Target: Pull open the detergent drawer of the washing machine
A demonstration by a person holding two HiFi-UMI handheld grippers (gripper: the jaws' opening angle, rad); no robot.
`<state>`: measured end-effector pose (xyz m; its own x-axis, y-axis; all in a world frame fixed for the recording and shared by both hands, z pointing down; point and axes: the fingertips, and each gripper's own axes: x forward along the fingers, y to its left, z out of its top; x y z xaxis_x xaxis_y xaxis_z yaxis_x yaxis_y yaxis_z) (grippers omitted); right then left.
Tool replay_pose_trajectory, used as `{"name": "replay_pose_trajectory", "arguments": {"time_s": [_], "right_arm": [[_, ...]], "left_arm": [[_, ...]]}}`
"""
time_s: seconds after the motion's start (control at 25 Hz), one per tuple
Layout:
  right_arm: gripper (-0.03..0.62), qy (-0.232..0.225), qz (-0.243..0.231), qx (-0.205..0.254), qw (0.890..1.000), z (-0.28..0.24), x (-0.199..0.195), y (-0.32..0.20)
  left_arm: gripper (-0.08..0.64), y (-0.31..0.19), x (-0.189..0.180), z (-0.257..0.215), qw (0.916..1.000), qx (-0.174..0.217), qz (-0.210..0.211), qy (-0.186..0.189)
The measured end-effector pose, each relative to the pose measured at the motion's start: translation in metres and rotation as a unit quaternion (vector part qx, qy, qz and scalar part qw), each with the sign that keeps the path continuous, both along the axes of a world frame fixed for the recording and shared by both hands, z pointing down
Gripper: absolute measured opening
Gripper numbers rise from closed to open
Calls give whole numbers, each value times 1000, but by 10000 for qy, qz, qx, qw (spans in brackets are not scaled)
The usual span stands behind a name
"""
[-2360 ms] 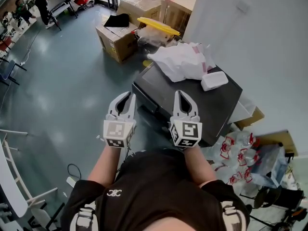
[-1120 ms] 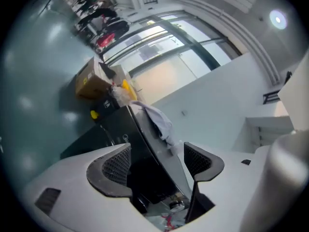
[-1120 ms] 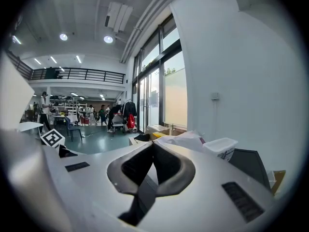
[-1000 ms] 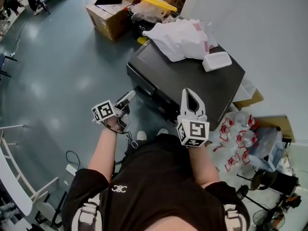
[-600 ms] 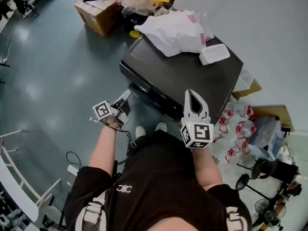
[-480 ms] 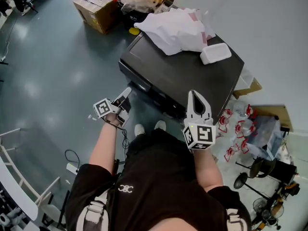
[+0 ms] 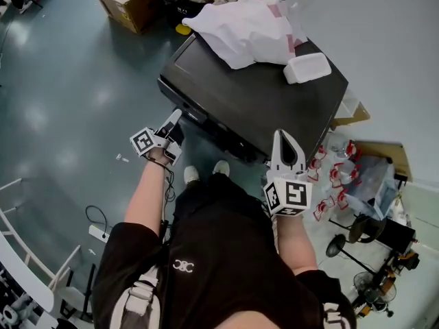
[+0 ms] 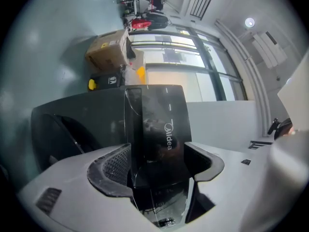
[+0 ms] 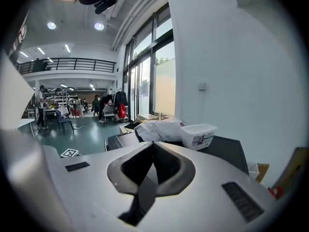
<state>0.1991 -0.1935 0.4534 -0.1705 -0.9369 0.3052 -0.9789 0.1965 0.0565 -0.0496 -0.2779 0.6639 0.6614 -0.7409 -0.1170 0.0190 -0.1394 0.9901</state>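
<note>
The black washing machine [image 7: 254,94] stands in front of me. Its detergent drawer [image 7: 186,113] is at the top left of its front. My left gripper [image 7: 173,118] reaches to that corner. In the left gripper view the glossy black drawer front [image 8: 157,124], marked with a white logo, fills the gap between the two pads, and the left gripper [image 8: 157,154] is shut on it. How far the drawer stands out of the machine I cannot tell. My right gripper [image 7: 285,137] hangs by the machine's front right corner, shut [image 9: 153,146] and holding nothing.
A white plastic bag [image 7: 240,22] and a white box [image 7: 307,67] lie on the machine's top. A cardboard box [image 7: 127,2] stands behind on the left. Red-printed bags [image 7: 336,177] lie on the floor at the right. My shoes [image 7: 206,171] are close to the machine's front.
The left gripper has moved forward from beside my body to the machine's top left front corner and closed on the drawer front. I have come closer. The right gripper stays shut.
</note>
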Motion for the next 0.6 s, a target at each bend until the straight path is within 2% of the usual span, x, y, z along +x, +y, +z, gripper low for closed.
{"name": "replay_pose_trajectory", "arguments": {"time_s": [0.08, 0.28, 0.44, 0.6], "right_arm": [[2, 36, 3, -14, 10000, 1, 2, -1], [2, 78, 39, -15, 10000, -2, 6, -2], [2, 123, 14, -37, 9999, -3, 6, 2], [2, 196, -33, -66, 9998, -2, 6, 6]], "left_arm": [[341, -5, 2, 2, 9999, -8, -49, 106], [341, -18, -8, 2, 9964, -18, -479, 704], [335, -25, -12, 5, 9947, -29, -647, 801], [297, -32, -14, 3, 9917, 74, -758, 1040]]}}
